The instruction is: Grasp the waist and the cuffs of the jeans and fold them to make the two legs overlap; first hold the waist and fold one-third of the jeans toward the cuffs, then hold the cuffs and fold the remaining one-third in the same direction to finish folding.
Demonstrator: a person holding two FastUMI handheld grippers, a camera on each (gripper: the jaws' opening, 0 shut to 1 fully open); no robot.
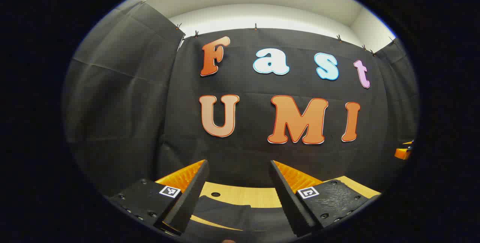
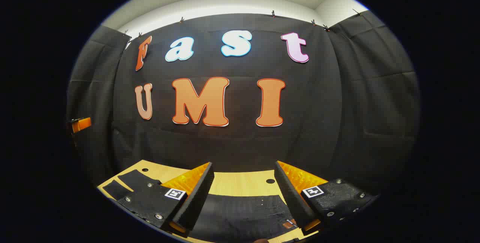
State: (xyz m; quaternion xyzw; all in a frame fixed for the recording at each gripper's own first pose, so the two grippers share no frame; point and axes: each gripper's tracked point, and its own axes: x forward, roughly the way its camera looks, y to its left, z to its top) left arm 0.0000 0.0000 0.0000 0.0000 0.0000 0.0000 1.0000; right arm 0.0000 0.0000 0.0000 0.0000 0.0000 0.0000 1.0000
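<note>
Dark jeans (image 2: 240, 209) flat on wooden table (image 2: 240, 183), unfolded.

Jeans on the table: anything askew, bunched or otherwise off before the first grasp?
Nothing stands out. The dark denim jeans lie flat on the light wooden table, with no bunching visible. The left gripper and the right gripper hover open above the fabric, holding nothing.

I am seeing both jaws spread wide with open air between them, dark jeans (image 2: 243, 209) lying flat below the right jaws, wooden table (image 1: 240, 194) running bare ahead of the left jaws, booth wall (image 2: 337, 123) closing off beyond.
</note>
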